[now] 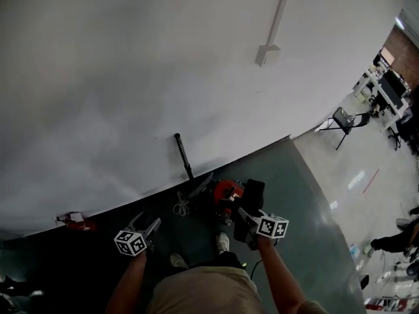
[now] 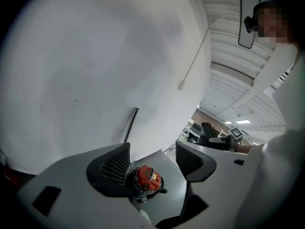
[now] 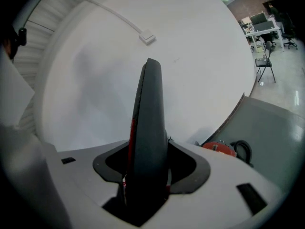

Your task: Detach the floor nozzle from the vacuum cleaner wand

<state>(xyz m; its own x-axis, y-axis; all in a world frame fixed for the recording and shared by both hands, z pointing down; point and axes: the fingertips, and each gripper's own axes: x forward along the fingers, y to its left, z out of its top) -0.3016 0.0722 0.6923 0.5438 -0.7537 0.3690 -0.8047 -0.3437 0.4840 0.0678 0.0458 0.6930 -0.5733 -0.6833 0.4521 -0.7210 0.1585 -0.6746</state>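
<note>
A: Status of the left gripper [image 2: 152,157]?
B: Jaws spread wide, nothing between the pads. It hangs low in front of the person.
A: And the right gripper [image 1: 247,213]?
B: Clamped on the floor nozzle [image 3: 148,128] (a flat dark part with a red stripe along one edge). The nozzle stands up out of the jaws, edge-on to that gripper's camera, and both pads press its sides.
A: Position of the nozzle relative to the machine?
B: In the head view it sits just right of the red vacuum body [image 1: 226,192]. The right gripper view shows the two apart. The body rests on the grey floor [image 1: 308,195], just ahead of the person's white shoes [image 1: 222,242].
A: Items beside the body?
B: A coiled light cable [image 1: 181,206] lies on one side and a black hose [image 3: 243,150] loops on the other.
A: The wand?
B: The black wand [image 1: 183,154] leans against the white wall [image 1: 131,77] behind the body, well apart from the nozzle.
A: Farther out?
B: A conduit with a junction box [image 1: 267,54] runs up the wall. A black chair [image 1: 343,120] and desks [image 1: 386,97] stand far off to the right.
</note>
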